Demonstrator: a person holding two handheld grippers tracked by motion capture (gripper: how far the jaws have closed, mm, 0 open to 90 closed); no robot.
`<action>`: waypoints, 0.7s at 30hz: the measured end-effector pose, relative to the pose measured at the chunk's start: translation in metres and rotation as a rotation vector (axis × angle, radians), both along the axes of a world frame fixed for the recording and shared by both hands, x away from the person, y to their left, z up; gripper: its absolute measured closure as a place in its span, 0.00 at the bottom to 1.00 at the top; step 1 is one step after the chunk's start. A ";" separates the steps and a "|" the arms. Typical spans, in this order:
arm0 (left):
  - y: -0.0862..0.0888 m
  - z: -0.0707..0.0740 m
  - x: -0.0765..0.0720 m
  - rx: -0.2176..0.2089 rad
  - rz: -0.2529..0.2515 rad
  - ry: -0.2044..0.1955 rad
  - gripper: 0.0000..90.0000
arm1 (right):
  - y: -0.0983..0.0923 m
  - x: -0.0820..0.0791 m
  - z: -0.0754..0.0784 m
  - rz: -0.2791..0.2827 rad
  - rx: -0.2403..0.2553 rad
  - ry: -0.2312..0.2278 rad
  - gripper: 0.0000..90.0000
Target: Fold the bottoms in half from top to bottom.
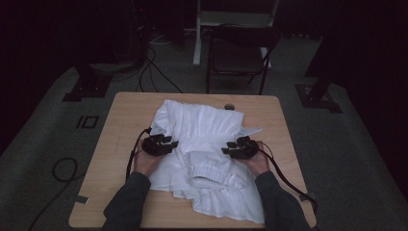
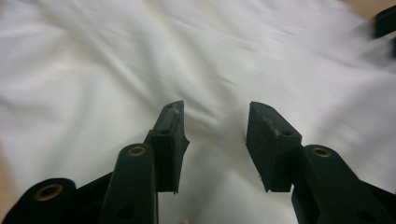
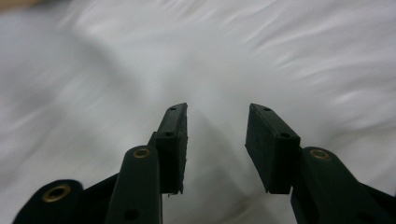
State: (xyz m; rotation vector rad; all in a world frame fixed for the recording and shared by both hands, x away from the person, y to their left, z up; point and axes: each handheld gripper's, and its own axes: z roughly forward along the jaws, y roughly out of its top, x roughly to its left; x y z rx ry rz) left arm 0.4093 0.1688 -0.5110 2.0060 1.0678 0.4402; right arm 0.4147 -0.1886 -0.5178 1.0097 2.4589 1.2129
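Dim room; white garment (image 1: 204, 144) crumpled, type unclear; left tongs (image 2: 215, 135), right tongs (image 3: 215, 140) both released, empty.

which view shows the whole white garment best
The high view: the white garment lies crumpled across the table, outline and elastic waistband visible, a gripper at each side. Each gripper view gives just close white folds beyond its open jaws, the right one blurred.
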 end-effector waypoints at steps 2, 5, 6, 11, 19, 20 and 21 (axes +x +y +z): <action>0.000 -0.003 0.012 0.019 0.032 0.005 0.63 | -0.002 0.016 0.001 -0.082 0.011 -0.028 0.62; -0.001 -0.012 0.026 0.022 0.071 0.029 0.63 | -0.003 0.035 -0.003 -0.164 0.017 -0.022 0.61; -0.002 -0.016 0.029 0.028 0.081 0.041 0.63 | -0.003 0.040 -0.006 -0.187 0.015 -0.013 0.61; -0.005 -0.030 0.035 0.050 0.095 0.070 0.63 | 0.001 0.052 -0.018 -0.232 -0.017 0.003 0.57; -0.005 -0.038 0.034 0.031 0.094 0.082 0.63 | 0.007 0.053 -0.030 -0.221 -0.068 0.011 0.55; -0.004 -0.039 0.033 0.022 0.096 0.078 0.63 | 0.008 0.052 -0.031 -0.222 -0.070 0.009 0.55; -0.004 -0.040 0.031 0.019 0.096 0.076 0.63 | 0.008 0.051 -0.031 -0.221 -0.072 0.010 0.55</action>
